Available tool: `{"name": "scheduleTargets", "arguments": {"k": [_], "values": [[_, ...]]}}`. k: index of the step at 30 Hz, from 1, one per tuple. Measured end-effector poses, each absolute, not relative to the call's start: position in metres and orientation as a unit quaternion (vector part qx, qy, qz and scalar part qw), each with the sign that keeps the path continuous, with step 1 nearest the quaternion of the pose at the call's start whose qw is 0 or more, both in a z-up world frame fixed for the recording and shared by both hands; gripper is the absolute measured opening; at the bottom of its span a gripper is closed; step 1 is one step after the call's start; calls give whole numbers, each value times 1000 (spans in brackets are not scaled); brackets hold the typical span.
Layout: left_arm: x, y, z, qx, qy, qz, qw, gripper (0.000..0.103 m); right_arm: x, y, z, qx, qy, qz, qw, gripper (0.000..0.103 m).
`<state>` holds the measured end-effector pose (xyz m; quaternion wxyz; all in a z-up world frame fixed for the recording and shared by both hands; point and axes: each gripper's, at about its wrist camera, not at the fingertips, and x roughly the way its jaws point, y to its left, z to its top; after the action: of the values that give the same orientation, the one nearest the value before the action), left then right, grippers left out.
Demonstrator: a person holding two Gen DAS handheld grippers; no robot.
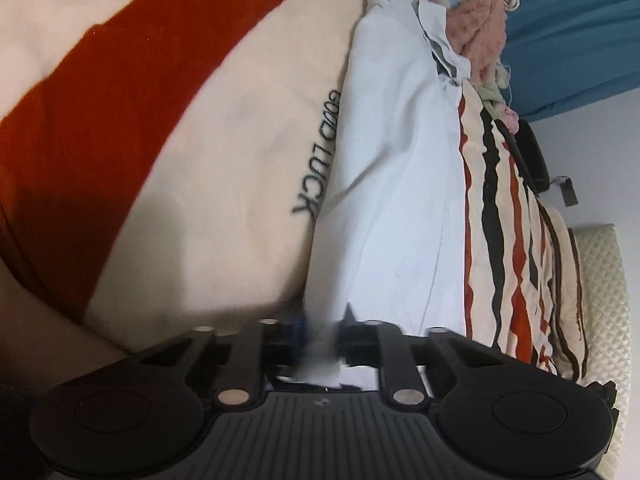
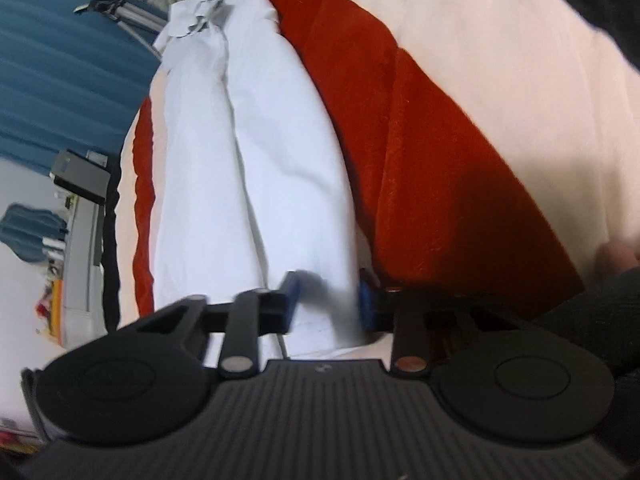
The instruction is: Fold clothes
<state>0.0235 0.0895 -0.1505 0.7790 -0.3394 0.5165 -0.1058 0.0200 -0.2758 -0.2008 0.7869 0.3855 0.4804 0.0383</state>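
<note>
Here, both tools, left (image 1: 320, 320) and right (image 2: 328, 300), pinch smooth white garment (image 1: 392, 184) over striped fleece blanket (image 1: 80, 128).

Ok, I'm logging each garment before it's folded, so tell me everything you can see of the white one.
The white garment is pale, thin woven-looking cloth, lightly creased, with a ruffled edge at its far end. It lies stretched lengthwise on the cream, red and black striped bedding, next to the words GOOD LUCK. The left tongs and right tongs each pinch its near edge. A clothes pile sits beyond it.
</note>
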Motion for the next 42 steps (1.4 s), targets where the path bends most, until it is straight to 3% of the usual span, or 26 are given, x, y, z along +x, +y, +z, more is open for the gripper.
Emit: {"name": "scheduleTargets", "arguments": {"k": [3, 9, 16, 20, 28, 35, 42], "values": [[22, 93, -147, -356, 505, -111, 779, 6, 17, -277, -188, 386, 462, 45, 797, 7], [10, 105, -96, -405, 438, -144, 790, 4, 11, -288, -150, 408, 403, 79, 815, 7], [-25, 105, 18, -429, 346, -185, 814, 4, -14, -319, -37, 417, 290, 137, 851, 6], [-56, 97, 45, -423, 326, -209, 819, 4, -43, -334, 7, 405, 255, 154, 865, 6], [-84, 92, -10, -420, 384, -198, 798, 4, -60, -343, -52, 438, 308, 112, 837, 7], [22, 82, -18, -402, 377, -148, 821, 4, 33, -334, -75, 473, 301, 80, 824, 7], [143, 54, -8, -319, 311, -127, 886, 5, 149, -325, -92, 463, 262, 58, 845, 7]]}}
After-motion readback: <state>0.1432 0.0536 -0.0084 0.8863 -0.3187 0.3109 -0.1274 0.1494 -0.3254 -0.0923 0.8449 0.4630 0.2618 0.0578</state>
